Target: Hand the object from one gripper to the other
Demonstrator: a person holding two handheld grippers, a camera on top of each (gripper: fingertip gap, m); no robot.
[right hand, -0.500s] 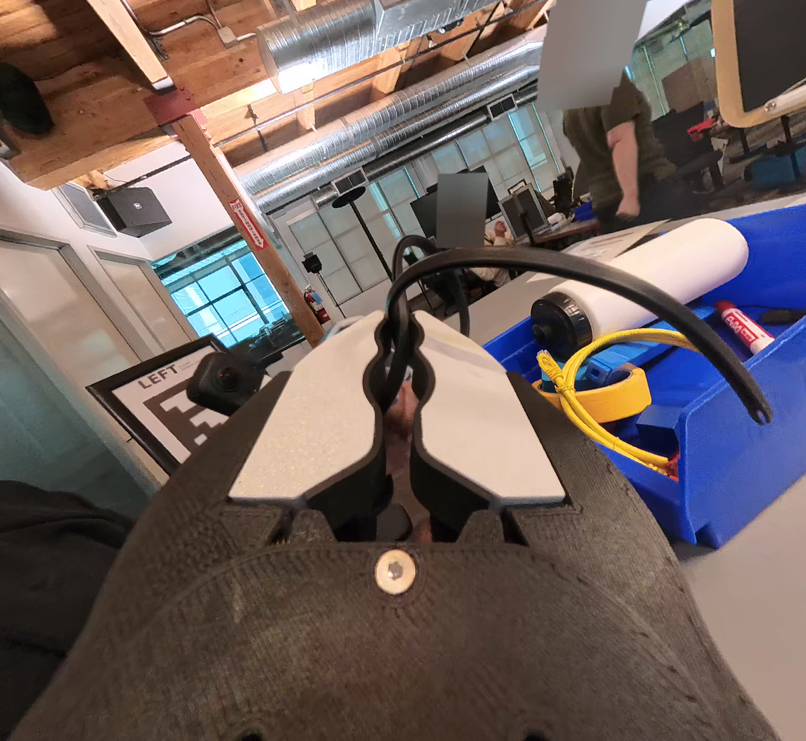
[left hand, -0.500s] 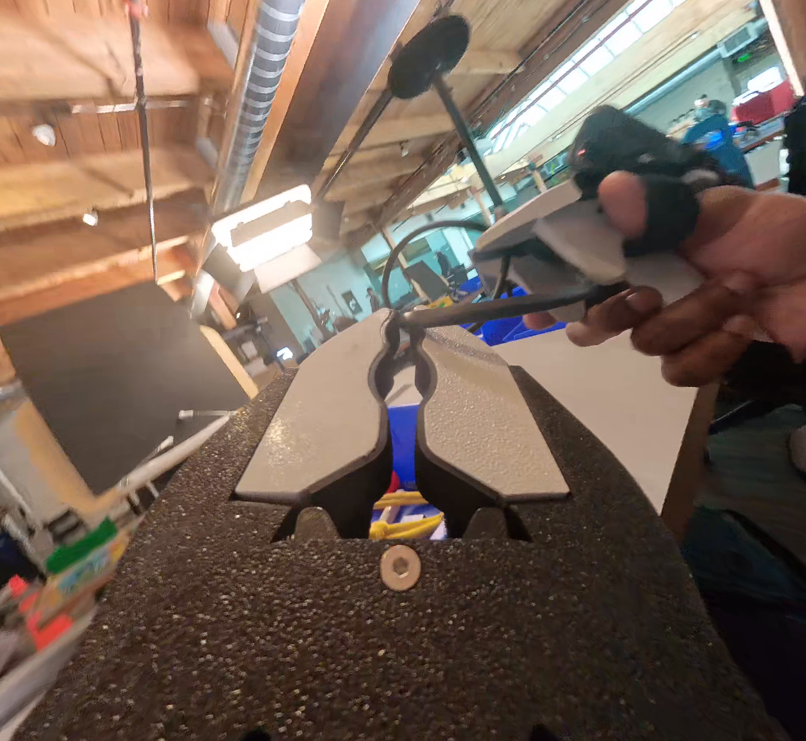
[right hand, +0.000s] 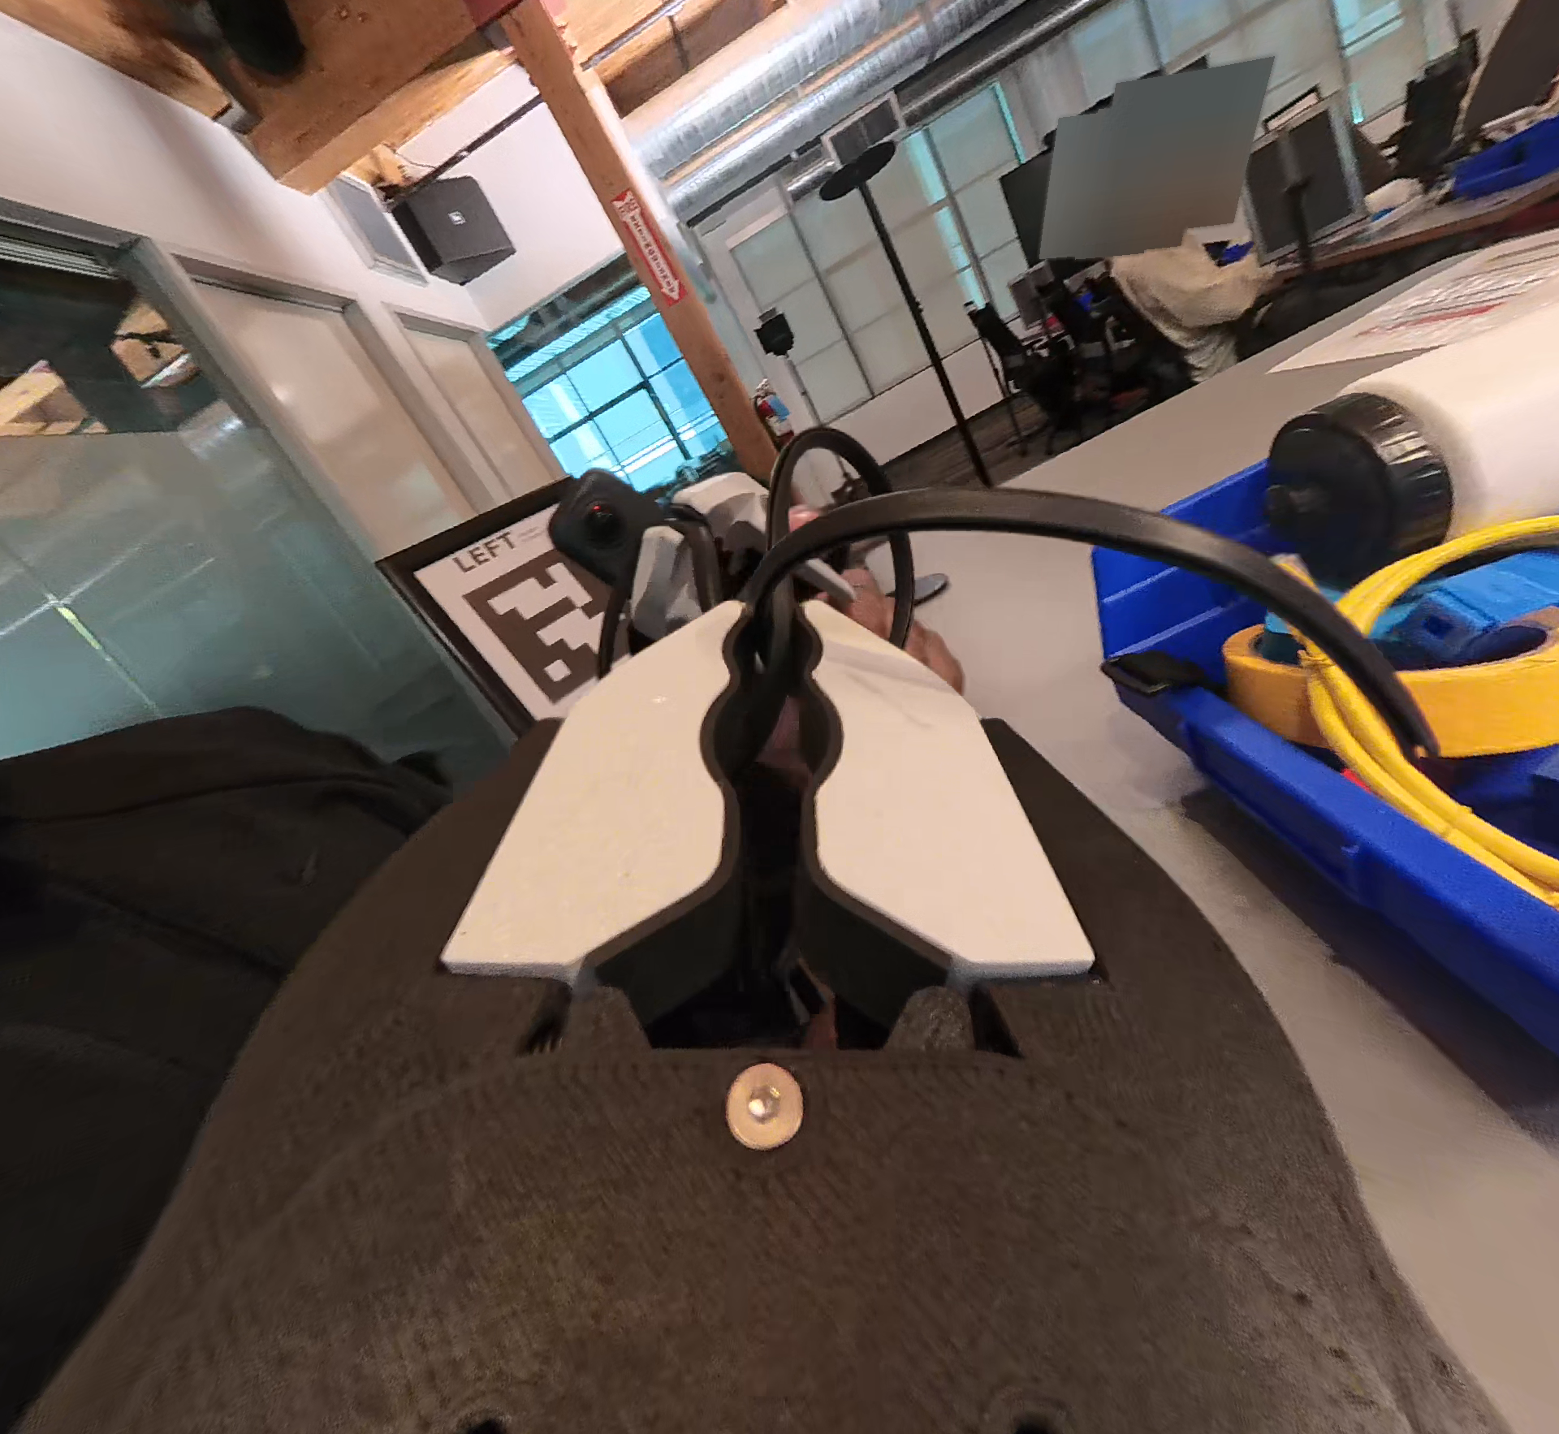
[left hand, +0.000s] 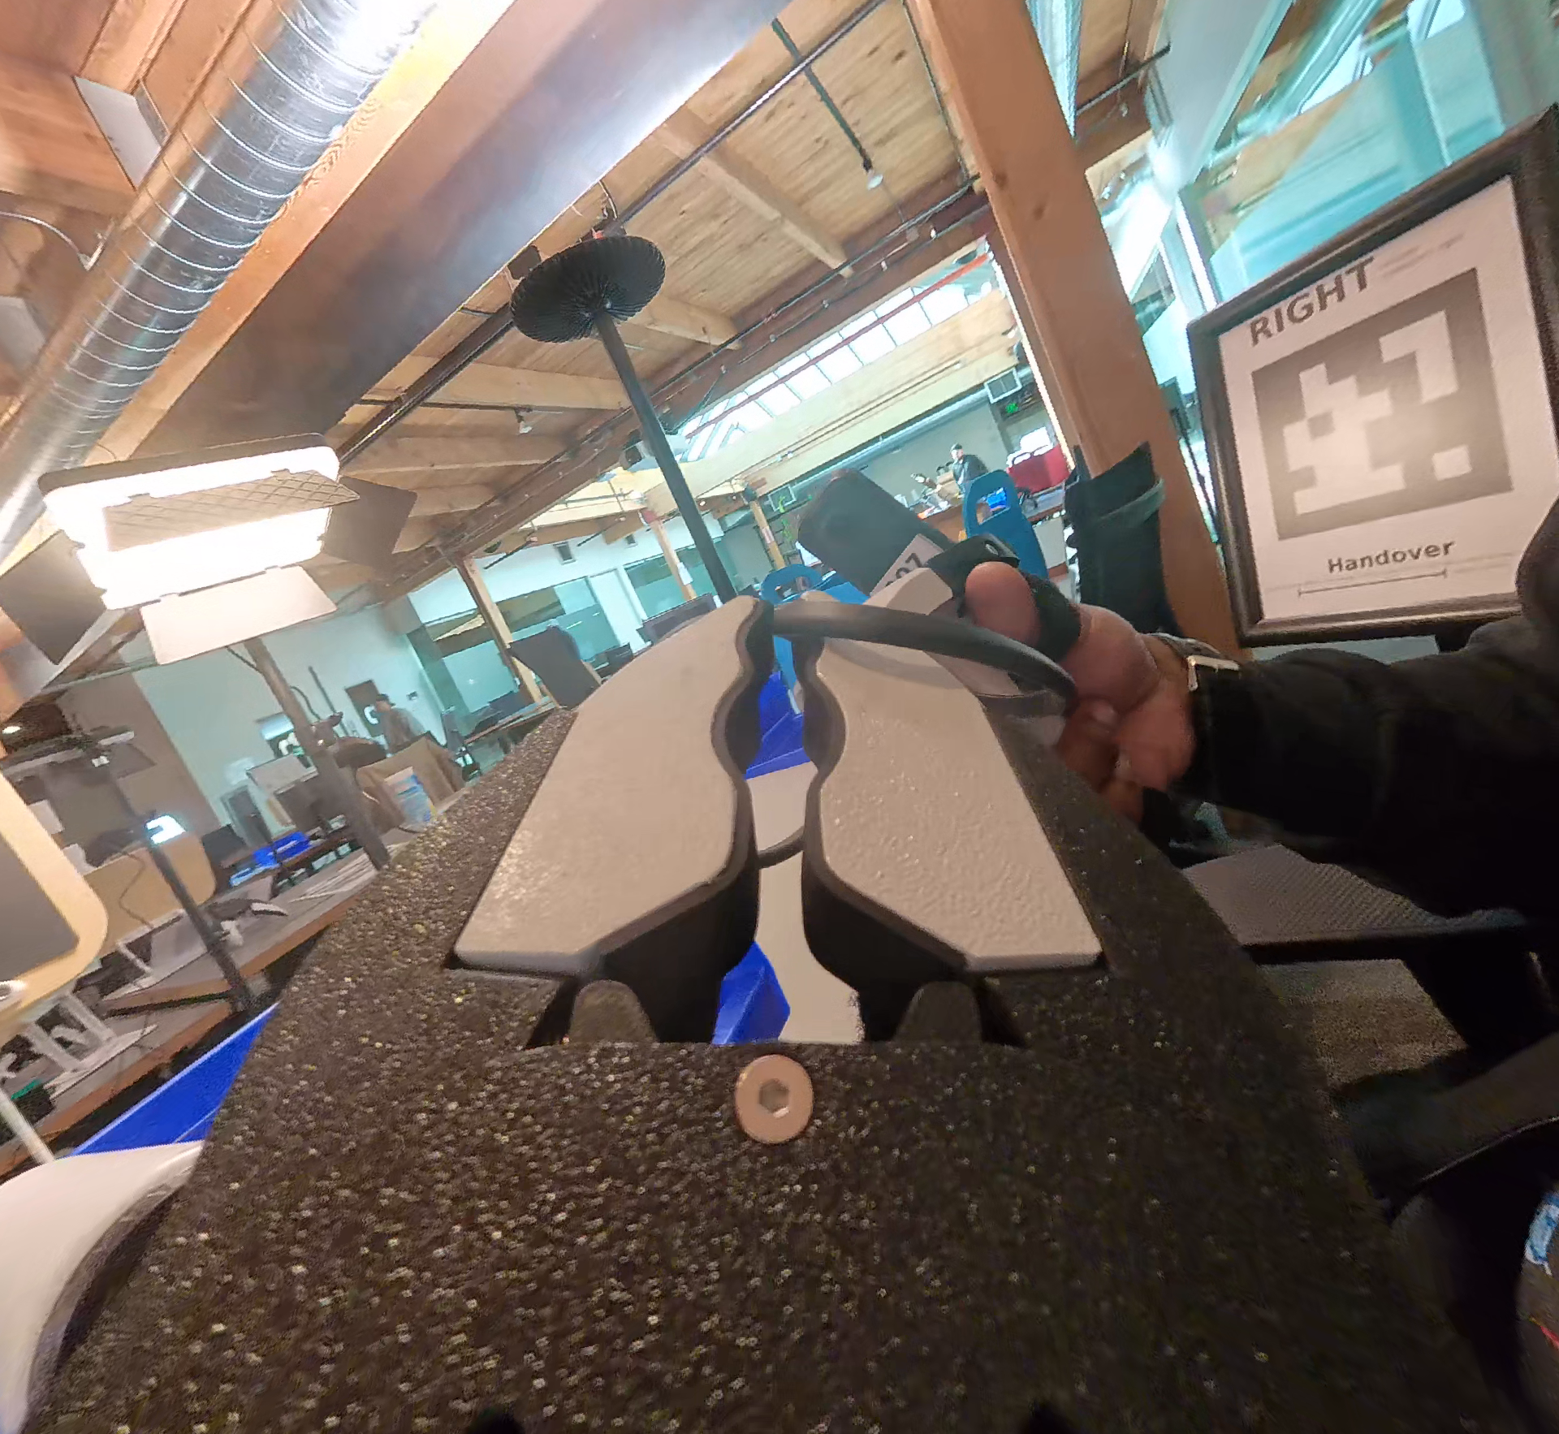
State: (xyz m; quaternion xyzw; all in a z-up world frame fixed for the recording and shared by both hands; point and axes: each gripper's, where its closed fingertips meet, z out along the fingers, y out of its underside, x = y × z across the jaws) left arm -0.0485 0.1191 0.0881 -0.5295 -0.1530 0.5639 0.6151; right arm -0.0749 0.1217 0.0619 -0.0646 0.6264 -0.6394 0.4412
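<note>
Handover is mid-swap from where I'm sitting: the black cable tie (right hand: 1054, 520) is pinched at the very tips of my right gripper (right hand: 774, 638), fingers closed tight on it, and its long free end arcs out to the right over the blue bin (right hand: 1316, 790) on the tabletop (right hand: 1038, 592). In the left wrist view, my left gripper (left hand: 780, 638) also has its fingers pressed together at the tips with the same strap (left hand: 919, 634) coming out of them and curving right toward the hand (left hand: 1105, 685) that carries the other gripper. I think both are clamped on it at once, though the blur makes it hard to be sure how firmly the left one bites. Holding it at the tips makes sense, since a thin floppy strap would slip out of the wider scalloped gap further back. Both grippers are up in the air and close together, which keeps the strap clear of the yellow cable (right hand: 1383, 727) and tape roll (right hand: 1434, 697) in the bin. Next call, I'd guess, is letting one side go.
</note>
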